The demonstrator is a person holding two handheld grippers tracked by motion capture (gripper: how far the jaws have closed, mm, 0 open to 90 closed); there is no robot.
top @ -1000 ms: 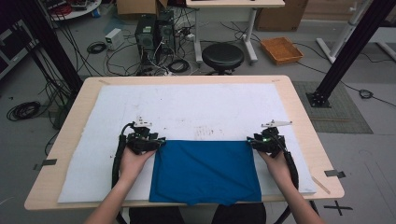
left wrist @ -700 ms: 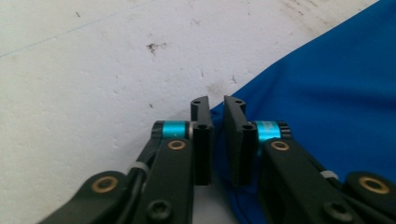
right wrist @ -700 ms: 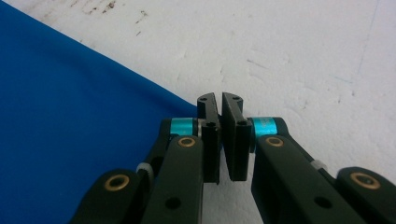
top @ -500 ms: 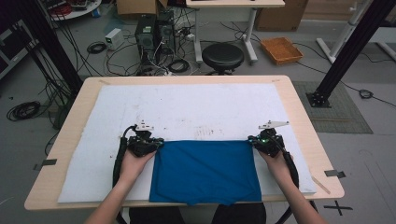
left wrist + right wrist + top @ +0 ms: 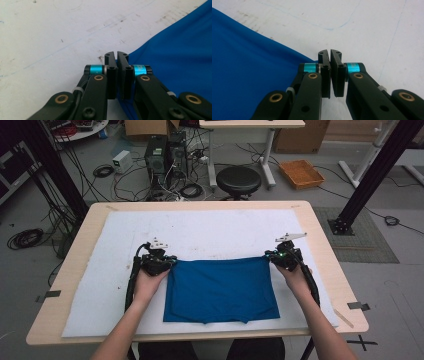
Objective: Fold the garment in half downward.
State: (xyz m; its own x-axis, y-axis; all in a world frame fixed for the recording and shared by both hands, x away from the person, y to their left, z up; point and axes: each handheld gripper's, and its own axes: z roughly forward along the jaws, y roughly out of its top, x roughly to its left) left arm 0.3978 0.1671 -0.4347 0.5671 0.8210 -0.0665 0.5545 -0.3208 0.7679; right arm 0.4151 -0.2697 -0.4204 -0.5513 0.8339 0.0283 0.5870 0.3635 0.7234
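A blue cloth (image 5: pixel 220 290) lies spread on the white mat (image 5: pixel 210 227) near the table's front edge. My left gripper (image 5: pixel 169 262) is shut on its far left corner and my right gripper (image 5: pixel 270 256) is shut on its far right corner. The far edge runs taut between them. In the left gripper view the jaws (image 5: pixel 116 53) are pressed together with blue fabric (image 5: pixel 180 50) running in from the right. In the right gripper view the closed jaws (image 5: pixel 330 52) meet the cloth's corner (image 5: pixel 244 62), which comes in from the left.
The wooden table (image 5: pixel 325 245) shows a bare rim around the mat. Beyond its far edge stand a black stool (image 5: pixel 240 180), a computer tower (image 5: pixel 157 155) with floor cables and an orange tray (image 5: pixel 301 173). A black frame post (image 5: pixel 367 175) rises at the right.
Both grippers have closed on the cloth's far corners and shifted a little away from the person. The far edge is now drawn tight and the corners are pulled outward.
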